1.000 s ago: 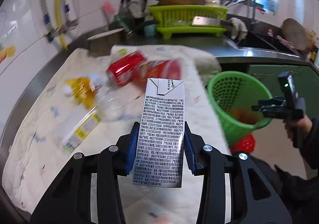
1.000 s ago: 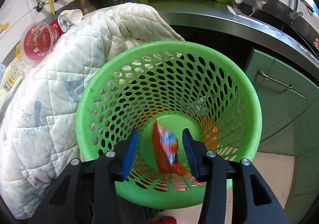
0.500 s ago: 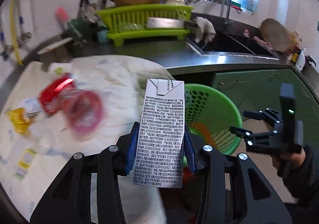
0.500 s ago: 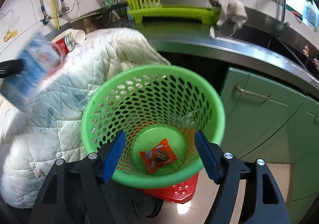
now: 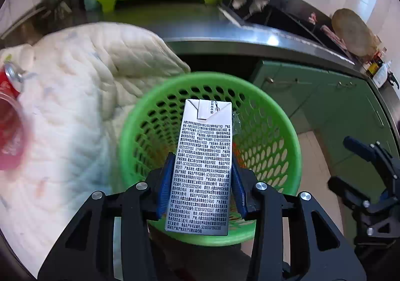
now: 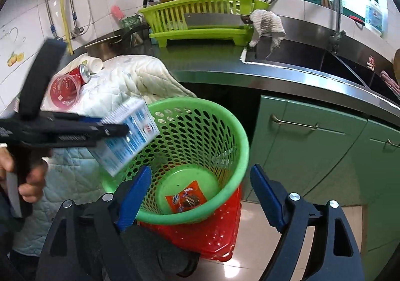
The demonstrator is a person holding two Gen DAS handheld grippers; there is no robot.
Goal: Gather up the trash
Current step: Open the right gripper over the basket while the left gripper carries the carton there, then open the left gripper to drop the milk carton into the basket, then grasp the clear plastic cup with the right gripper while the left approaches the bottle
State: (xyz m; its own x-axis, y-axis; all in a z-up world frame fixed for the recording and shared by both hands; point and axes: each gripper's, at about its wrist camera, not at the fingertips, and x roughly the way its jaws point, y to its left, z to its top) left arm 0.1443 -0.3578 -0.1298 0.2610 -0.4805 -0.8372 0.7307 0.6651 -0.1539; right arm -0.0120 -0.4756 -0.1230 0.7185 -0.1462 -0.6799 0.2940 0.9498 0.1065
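Note:
My left gripper [image 5: 200,181] is shut on a white milk carton [image 5: 203,166] and holds it over the green perforated basket [image 5: 282,131]. In the right wrist view the carton [image 6: 127,138] hangs over the near-left rim of the basket [image 6: 240,136], held by the left gripper [image 6: 107,128]. An orange snack wrapper [image 6: 186,198] lies on the basket floor. My right gripper [image 6: 200,193] is open and empty, in front of the basket; it also shows in the left wrist view [image 5: 350,163]. A red cup [image 6: 63,92] and a red can [image 6: 80,72] lie on the quilted cloth [image 6: 130,76].
The basket stands on a red stool [image 6: 212,236] beside green cabinets [image 6: 312,146]. A steel counter [image 6: 275,73] carries a lime dish rack [image 6: 200,23] with a cleaver, a rag [image 6: 267,23] and a sink [image 6: 312,56]. A white cup [image 6: 95,63] lies near the can.
My left gripper has carried the carton from over the cloth to over the basket. My right gripper has let go of the orange wrapper, opened and drawn back from the basket.

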